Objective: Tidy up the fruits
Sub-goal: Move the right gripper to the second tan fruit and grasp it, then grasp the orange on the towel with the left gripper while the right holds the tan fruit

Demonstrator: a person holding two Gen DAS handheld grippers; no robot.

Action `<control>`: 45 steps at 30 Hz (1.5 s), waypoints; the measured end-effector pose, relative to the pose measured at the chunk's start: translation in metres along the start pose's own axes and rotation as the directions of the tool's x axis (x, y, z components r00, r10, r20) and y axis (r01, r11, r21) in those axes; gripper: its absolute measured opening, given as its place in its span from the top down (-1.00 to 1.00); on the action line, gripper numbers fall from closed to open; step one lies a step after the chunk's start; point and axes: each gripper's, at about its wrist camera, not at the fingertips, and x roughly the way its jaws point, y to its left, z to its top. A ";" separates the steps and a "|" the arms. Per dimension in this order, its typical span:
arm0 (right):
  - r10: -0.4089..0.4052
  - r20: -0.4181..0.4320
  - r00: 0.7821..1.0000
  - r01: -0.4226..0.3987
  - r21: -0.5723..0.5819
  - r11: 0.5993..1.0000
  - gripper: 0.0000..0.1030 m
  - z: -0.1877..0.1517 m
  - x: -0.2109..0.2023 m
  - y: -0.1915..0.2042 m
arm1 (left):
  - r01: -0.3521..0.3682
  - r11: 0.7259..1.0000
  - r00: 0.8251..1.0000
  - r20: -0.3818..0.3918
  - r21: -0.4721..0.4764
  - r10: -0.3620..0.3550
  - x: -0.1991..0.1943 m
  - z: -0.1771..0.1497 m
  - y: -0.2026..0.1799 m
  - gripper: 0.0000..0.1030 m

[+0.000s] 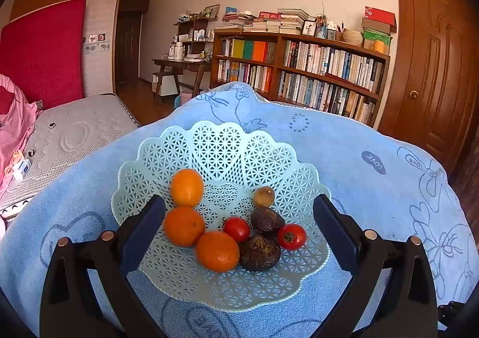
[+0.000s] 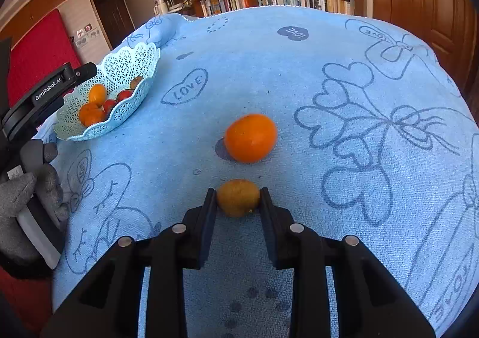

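A small brownish-yellow fruit lies on the blue towel, clamped between the fingers of the right gripper, both pads touching its sides. Just beyond it a loose orange rests on the towel. Well apart to the left, the pale green lattice basket holds three oranges, two tomatoes and darker fruit; the left gripper hovers over it, fingers wide apart, holding nothing, gripped by a grey-gloved hand
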 end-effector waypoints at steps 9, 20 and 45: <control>-0.079 0.079 0.994 0.072 0.091 0.993 0.43 0.006 -0.020 -0.029 | 0.104 0.986 0.995 -0.013 0.131 -0.103 -0.018 -0.007 -0.042 -0.94; -0.176 0.110 0.978 0.153 0.191 0.970 0.43 0.007 -0.030 -0.064 | 0.311 0.902 0.949 -0.143 0.298 -0.280 -0.026 -0.037 -0.114 -0.94; -0.190 0.093 0.977 0.162 0.244 0.956 0.43 0.002 -0.021 -0.073 | 0.550 0.775 0.802 -0.458 0.311 -0.384 0.016 -0.080 -0.177 0.26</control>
